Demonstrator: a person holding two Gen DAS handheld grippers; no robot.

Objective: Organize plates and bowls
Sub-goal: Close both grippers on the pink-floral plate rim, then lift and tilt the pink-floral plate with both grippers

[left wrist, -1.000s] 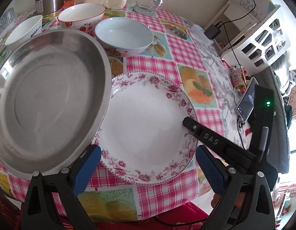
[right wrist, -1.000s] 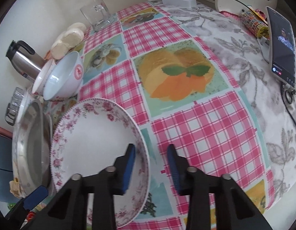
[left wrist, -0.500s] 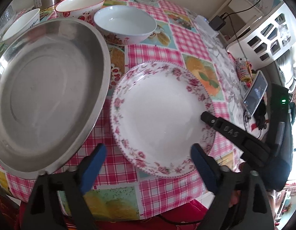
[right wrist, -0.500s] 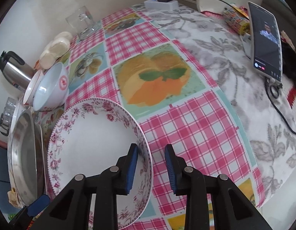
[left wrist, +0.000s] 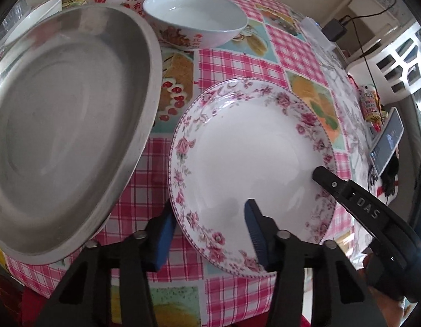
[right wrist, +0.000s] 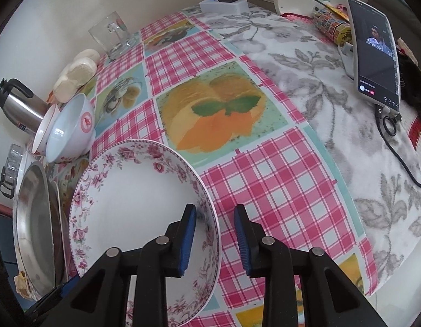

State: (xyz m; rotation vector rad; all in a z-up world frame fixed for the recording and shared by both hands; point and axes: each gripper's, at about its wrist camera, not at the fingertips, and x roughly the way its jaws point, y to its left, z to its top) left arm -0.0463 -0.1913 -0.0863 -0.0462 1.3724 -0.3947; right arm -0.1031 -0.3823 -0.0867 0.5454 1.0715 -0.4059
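Both grippers, left [left wrist: 210, 229] and right [right wrist: 214, 238], part-open astride floral plate [left wrist: 254, 163] rim near table edge; could slip off.

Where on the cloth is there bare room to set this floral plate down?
Free: the pink check and orange-fruit squares between the floral plate, the glass mug and the phone. Crowded: the side with the steel tray, the bowls and the kettle.
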